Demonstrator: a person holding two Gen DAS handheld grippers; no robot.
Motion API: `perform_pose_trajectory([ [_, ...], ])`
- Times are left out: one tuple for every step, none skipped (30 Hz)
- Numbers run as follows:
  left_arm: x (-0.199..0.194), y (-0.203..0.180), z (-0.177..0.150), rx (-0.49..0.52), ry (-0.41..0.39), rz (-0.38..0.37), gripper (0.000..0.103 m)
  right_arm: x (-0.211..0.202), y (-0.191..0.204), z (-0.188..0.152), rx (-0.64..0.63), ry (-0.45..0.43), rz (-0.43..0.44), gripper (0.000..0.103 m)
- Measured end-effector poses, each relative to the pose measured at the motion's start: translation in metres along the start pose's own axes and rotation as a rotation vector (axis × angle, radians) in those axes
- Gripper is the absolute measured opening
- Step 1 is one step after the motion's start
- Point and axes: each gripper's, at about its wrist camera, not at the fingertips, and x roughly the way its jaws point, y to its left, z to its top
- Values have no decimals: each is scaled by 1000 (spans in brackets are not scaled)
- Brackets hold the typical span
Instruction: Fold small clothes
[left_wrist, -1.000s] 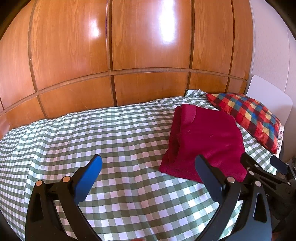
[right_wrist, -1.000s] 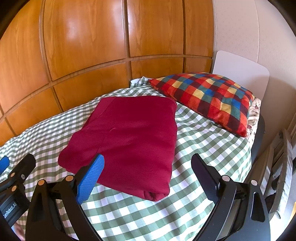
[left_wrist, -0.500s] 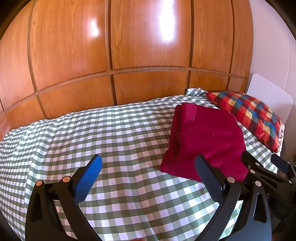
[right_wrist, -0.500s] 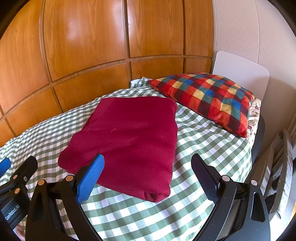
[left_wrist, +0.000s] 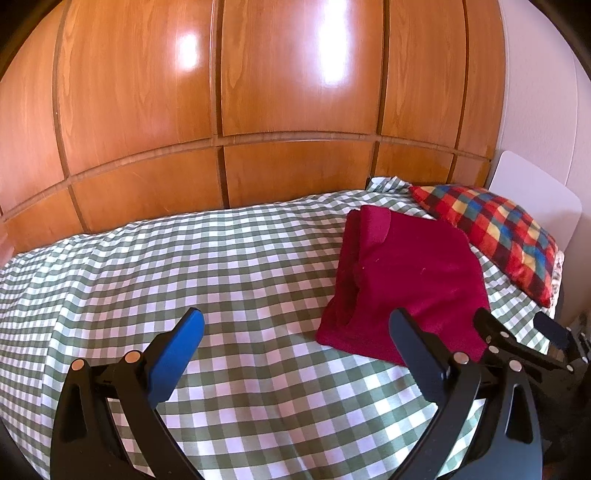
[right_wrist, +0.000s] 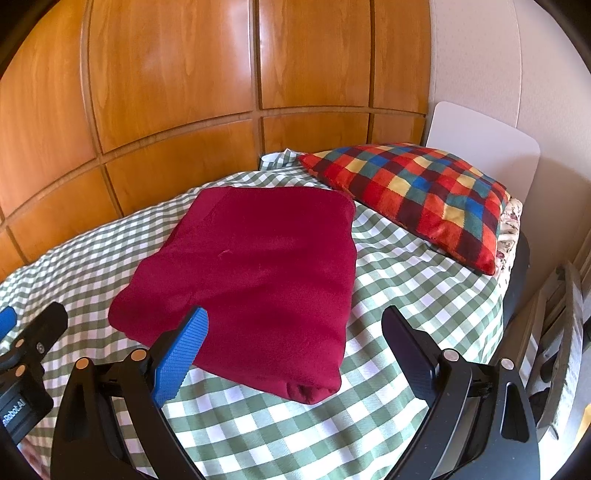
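Little has been changed since the earlier frames: both views have been drawn back only slightly, and the folded red garment (right_wrist: 255, 280) is seen in the same place on the bed. It is laid flat on the green-and-white checked sheet (left_wrist: 221, 280), folded into a rough rectangle, with a thick rolled edge turned toward the right wrist camera and looser layers visible along its left side in the left wrist view. The left gripper (left_wrist: 295, 328) is held above the bare sheet with its jaws spread wide and nothing between them; one finger is fitted with a blue pad (left_wrist: 177, 350). The right gripper (right_wrist: 295, 325) is likewise held wide apart and empty, poised over the near edge of the garment without any contact being shown. A multicoloured checked pillow (right_wrist: 417, 192) is placed just beside the garment's far right corner, against a white headboard (right_wrist: 484, 140). Glossy wooden wall panels (left_wrist: 288, 92) are seen behind the bed. Part of each gripper is caught at the edge of the other's view.
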Motion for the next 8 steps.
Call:
perform_pose_trajectory([
  [2, 0, -1, -3, 9, 0, 100, 0, 1, 0, 1, 0, 2, 94],
  [3, 0, -1, -8, 16, 3, 100, 1, 0, 0, 4, 3, 3, 94],
  [4, 1, -2, -12, 22, 8, 100, 2, -1, 0, 5, 4, 3, 94],
  [5, 1, -3, -19, 29, 15, 100, 3, -2, -1, 6, 4, 2, 94],
  [6, 2, -4, -24, 35, 15, 100, 3, -2, -1, 3, 1, 1, 94],
  [7, 2, -5, -29, 42, 7, 100, 3, -3, -1, 0, -1, 0, 94],
  [9, 2, -6, -33, 52, 5, 100, 4, -3, -1, -4, -3, 1, 94],
  [10, 3, -6, -32, 54, 7, 100, 4, -3, -1, -7, -1, 4, 94],
])
